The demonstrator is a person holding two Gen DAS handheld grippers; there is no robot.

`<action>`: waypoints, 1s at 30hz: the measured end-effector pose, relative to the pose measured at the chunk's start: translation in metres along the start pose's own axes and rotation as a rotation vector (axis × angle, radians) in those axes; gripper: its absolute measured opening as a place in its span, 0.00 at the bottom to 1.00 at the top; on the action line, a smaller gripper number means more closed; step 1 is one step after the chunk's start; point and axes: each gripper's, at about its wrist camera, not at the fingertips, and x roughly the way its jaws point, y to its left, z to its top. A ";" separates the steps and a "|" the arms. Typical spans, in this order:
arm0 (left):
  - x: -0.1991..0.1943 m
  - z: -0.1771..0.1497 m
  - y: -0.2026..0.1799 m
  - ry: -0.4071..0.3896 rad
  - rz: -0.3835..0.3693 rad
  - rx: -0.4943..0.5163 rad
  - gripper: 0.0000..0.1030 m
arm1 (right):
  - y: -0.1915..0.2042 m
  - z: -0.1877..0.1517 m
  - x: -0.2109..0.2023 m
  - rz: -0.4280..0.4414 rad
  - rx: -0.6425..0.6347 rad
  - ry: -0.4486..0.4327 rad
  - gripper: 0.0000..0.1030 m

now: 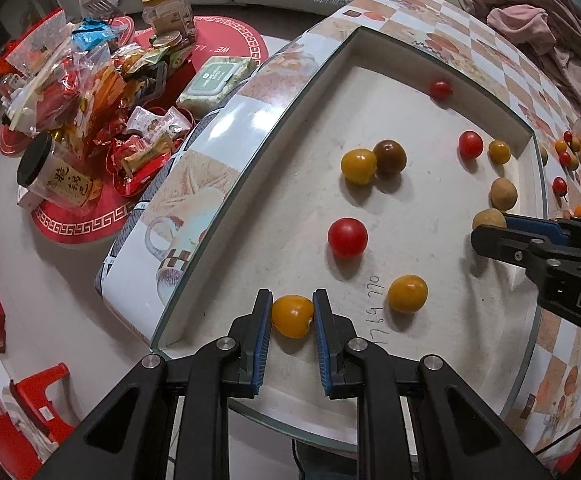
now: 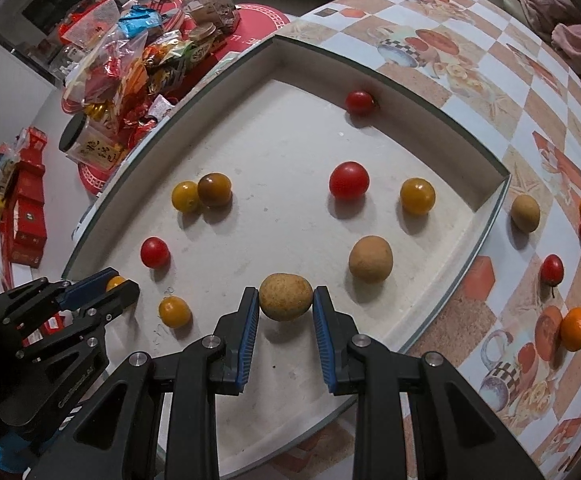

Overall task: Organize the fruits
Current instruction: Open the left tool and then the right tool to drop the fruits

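A shallow white tray [image 2: 390,92] with low walls sits on a table [image 2: 470,60] covered in a checked cloth printed with cups and fruit. Two hand-held black tongs with blue pads reach down into the tray.

The left tongs [image 1: 292,316] are pressed onto a yellow tomato [image 1: 292,316] at the near edge of the tray, one pad on each side of it. The right tongs [image 2: 285,304] pinch a tan oval fruit [image 2: 285,297] the same way, low over the tray floor; whether either fruit touches the floor cannot be told.

Loose in the tray lie more fruits. A second tan round fruit [image 2: 370,258] sits just beside the right tongs. Farther in are a large red tomato [image 2: 349,180] and a yellow tomato [image 2: 417,196], near each other. To the left, a yellow tomato [image 2: 185,196] touches a brown tomato [image 2: 215,189]. A red tomato [image 2: 155,252] and another yellow tomato [image 2: 175,311] lie near the left tongs. A small red tomato [image 2: 359,102] rests against the far wall.

Outside the tray, on the cloth to the right, are a tan fruit [image 2: 525,213], a red tomato with a stem [image 2: 551,269], an orange [image 2: 575,329] and a few small fruits at the edge.

Beyond the table, a pile of snack packets [image 2: 130,60] and jars sits on a red mat.
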 end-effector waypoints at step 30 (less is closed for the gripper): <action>-0.007 0.000 -0.013 0.012 0.042 0.048 0.70 | 0.004 -0.005 -0.005 0.005 -0.009 -0.021 0.64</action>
